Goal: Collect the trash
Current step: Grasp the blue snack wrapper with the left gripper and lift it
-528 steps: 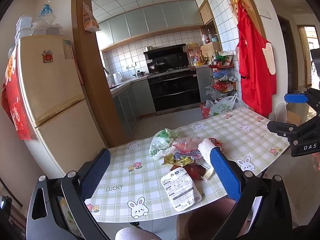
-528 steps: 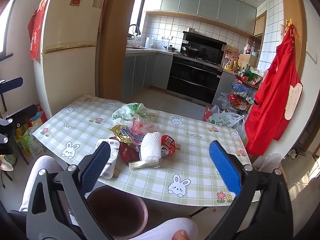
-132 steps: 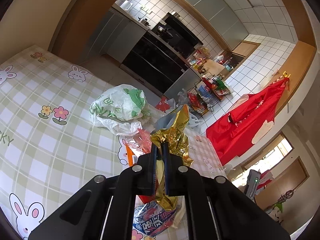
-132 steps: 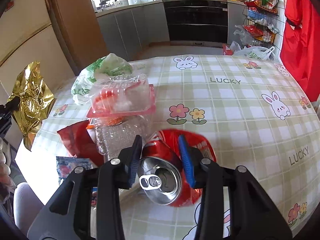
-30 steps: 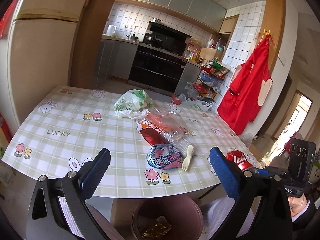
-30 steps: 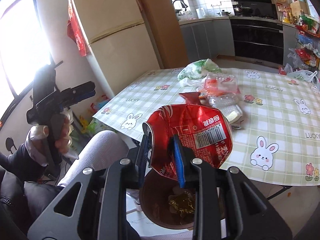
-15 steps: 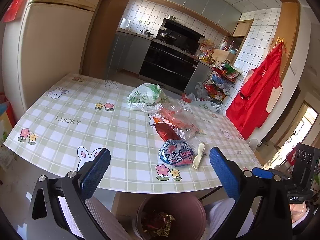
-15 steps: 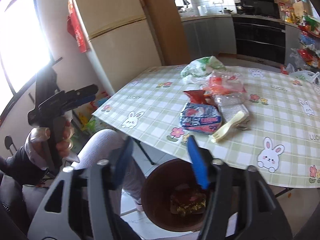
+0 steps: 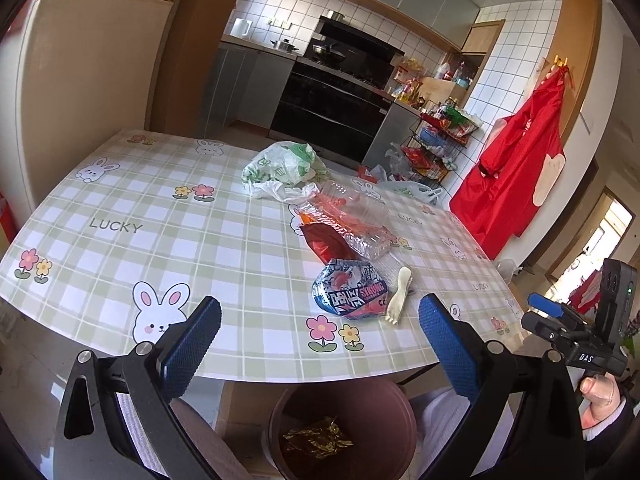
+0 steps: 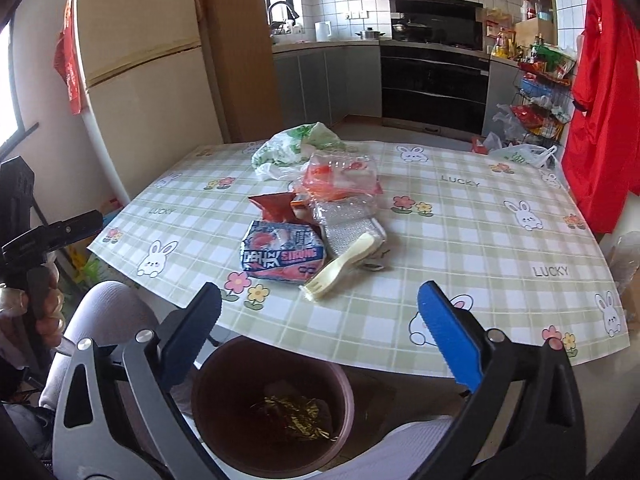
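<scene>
On the checked table (image 9: 160, 240) lie a blue-and-red snack packet (image 9: 350, 294) (image 10: 282, 254), a cream plastic spoon (image 9: 398, 296) (image 10: 344, 262), a clear clamshell box (image 9: 352, 220) (image 10: 340, 176), a red wrapper (image 9: 324, 240) and a green-and-white plastic bag (image 9: 284, 168). Below the table's near edge stands a brown bin (image 9: 360, 404) (image 10: 260, 364) with gold foil (image 10: 296, 412) inside. My right gripper (image 10: 320, 320) hovers over the bin, its jaws opening with nothing between them. My left gripper (image 9: 318, 336) is open and empty, above the near table edge and the bin.
A person's knees in pale trousers (image 10: 108, 312) flank the bin. A fridge (image 10: 140, 60) stands to the left, and a red apron (image 9: 520, 168) hangs on the right. Behind the table are the kitchen counter and the oven (image 10: 432, 80).
The right gripper's jaws opened wide and the crushed red can left them over the bin. The left gripper sank a little toward the table's near edge.
</scene>
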